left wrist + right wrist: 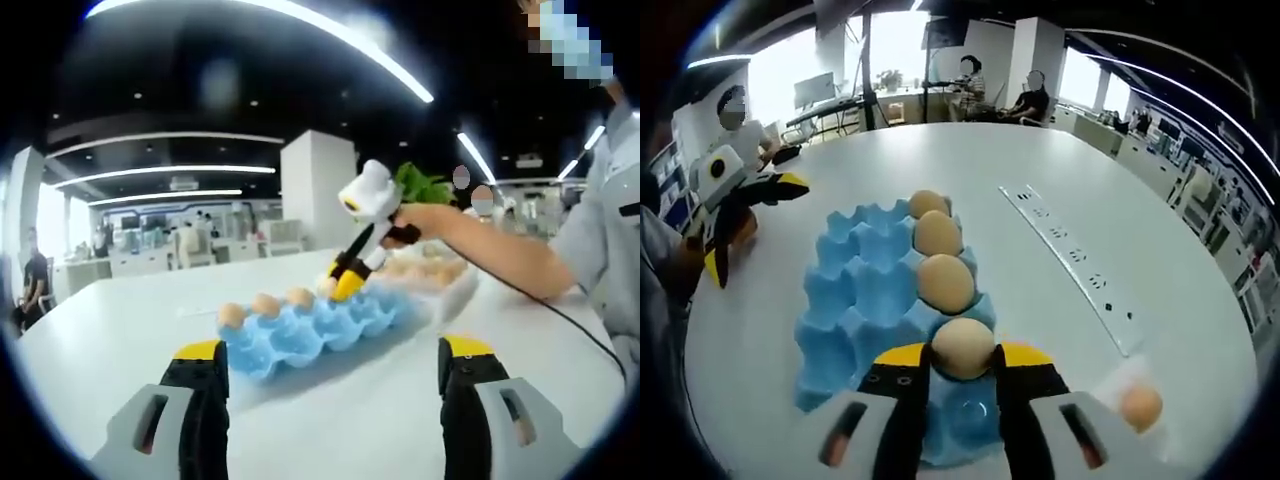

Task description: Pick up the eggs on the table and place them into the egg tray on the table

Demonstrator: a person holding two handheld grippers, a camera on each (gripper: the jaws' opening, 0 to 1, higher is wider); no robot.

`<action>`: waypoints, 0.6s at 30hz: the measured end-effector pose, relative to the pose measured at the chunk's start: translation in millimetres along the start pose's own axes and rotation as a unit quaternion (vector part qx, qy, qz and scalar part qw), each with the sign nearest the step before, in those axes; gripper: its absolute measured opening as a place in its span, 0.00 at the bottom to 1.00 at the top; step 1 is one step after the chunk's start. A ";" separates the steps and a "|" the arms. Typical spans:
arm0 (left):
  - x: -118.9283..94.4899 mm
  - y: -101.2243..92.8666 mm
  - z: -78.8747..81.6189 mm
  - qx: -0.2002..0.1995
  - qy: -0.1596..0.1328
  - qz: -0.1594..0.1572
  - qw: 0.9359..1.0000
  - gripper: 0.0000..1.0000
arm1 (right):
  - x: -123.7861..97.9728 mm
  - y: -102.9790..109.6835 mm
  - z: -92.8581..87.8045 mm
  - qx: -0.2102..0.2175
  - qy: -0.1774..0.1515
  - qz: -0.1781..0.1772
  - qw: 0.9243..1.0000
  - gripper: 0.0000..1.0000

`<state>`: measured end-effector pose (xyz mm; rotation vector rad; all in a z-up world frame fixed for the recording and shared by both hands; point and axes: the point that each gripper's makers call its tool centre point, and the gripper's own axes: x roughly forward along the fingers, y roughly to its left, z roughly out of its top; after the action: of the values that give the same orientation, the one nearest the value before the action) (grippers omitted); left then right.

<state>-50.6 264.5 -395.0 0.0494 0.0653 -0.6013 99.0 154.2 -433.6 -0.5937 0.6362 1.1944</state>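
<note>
Eggs are the thing here, and one egg is held tight between the yellow tips of the right gripper, just over the near end of the blue egg tray. Three more eggs are seen sitting in a row along the tray's right side, one cup after the other. The cups to the left of that row are seen to be free. One more egg is left on the white table, off to the right of the gripper and apart from the tray. A long white power strip is laid on the table between the tray and the far edge. In the left gripper view, the left gripper is held back from the tray with its jaws wide and nothing between them. Plenty of bare table is seen around the tray.
</note>
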 end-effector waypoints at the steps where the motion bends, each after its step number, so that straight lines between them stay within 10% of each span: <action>1: 0.0 -0.1 0.0 0.000 0.000 0.000 1.000 0.88 | 0.7 0.2 0.5 -0.003 0.000 0.001 1.000 0.29; 18: 0.6 0.2 0.1 -0.002 0.000 -0.001 1.000 0.87 | -18.5 -28.6 -2.9 0.029 -0.028 -0.025 0.999 0.47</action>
<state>-50.0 264.3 -395.0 0.0446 0.0660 -0.6030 121.7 132.6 -419.8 -0.5237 0.6039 1.1386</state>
